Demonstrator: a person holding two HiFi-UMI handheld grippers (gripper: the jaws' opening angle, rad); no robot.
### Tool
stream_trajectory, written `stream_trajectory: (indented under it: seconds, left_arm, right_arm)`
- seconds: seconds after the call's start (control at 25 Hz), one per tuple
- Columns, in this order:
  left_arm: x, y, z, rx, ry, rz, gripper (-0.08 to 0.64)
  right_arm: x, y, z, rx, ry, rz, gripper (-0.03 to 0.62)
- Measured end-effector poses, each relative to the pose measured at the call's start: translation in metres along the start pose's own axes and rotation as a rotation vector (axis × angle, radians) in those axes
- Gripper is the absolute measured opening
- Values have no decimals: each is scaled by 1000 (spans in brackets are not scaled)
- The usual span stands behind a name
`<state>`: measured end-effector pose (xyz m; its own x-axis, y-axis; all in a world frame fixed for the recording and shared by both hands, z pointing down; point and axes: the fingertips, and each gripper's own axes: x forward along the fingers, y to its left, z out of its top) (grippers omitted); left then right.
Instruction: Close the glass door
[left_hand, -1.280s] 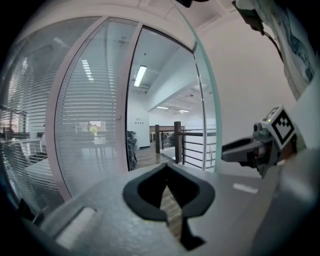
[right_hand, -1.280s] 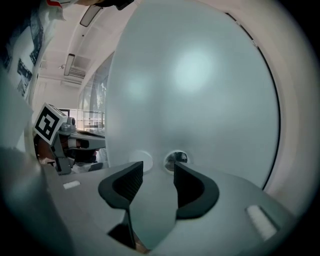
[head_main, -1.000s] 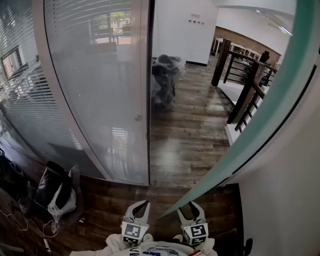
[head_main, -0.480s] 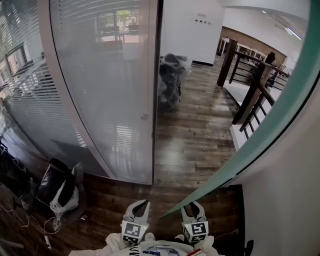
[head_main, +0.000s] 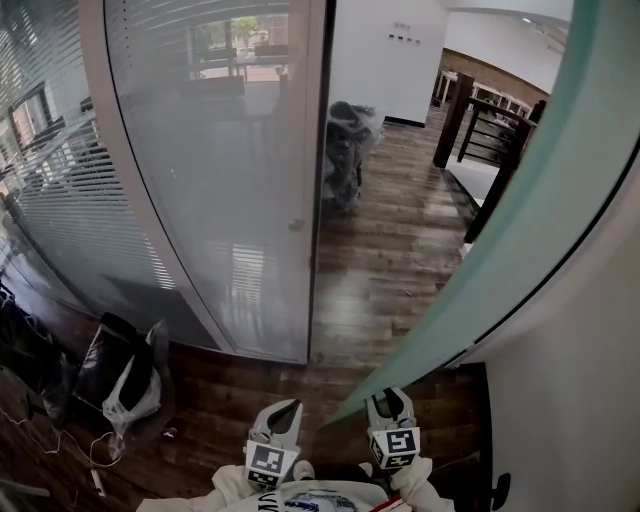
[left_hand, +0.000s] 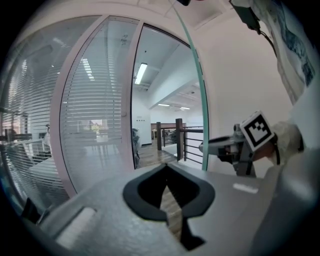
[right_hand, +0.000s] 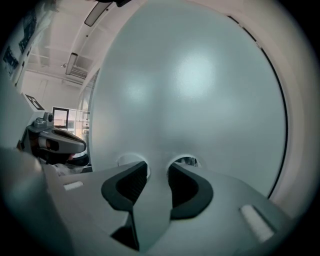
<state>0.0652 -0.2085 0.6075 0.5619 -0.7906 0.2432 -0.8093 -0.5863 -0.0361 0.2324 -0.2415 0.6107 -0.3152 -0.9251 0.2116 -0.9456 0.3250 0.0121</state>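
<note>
The frosted glass door (head_main: 520, 230) stands ajar on the right, its green edge (left_hand: 197, 100) running up beside the doorway. My right gripper (head_main: 388, 402) is at the door's lower free edge. Its jaws have just been closing, and in the right gripper view the pads (right_hand: 132, 184) press on the pale door edge (right_hand: 155, 200) between them while frosted glass (right_hand: 200, 90) fills the view. My left gripper (head_main: 283, 412) hangs beside it, left of the door, shut on nothing, its tips meeting (left_hand: 166, 167). The fixed glass panel with blinds (head_main: 220, 170) and its frame post (head_main: 315, 200) bound the doorway's left side.
Dark bags and a white plastic bag (head_main: 125, 385) lie on the floor at the lower left, with cables (head_main: 60, 450) nearby. A plastic-wrapped chair (head_main: 350, 150) stands beyond the doorway. A dark stair railing (head_main: 490, 150) is at the far right. A white wall (head_main: 580, 400) sits behind the door.
The door leaf now covers more of the right side and hides much of the railing. The right gripper has shifted slightly right along with the door's edge.
</note>
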Motion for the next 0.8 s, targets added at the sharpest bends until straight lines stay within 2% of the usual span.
stream_trajectory:
  seconds: [0.4,0.8]
  left_arm:
    - [-7,10,8,1,-4,29,3]
    - [5,30,14,4,0,85,3]
  right_arm:
    - [22,-1,2,4,22,-12,133]
    - [47,-1,9,-2,-8,-3,133]
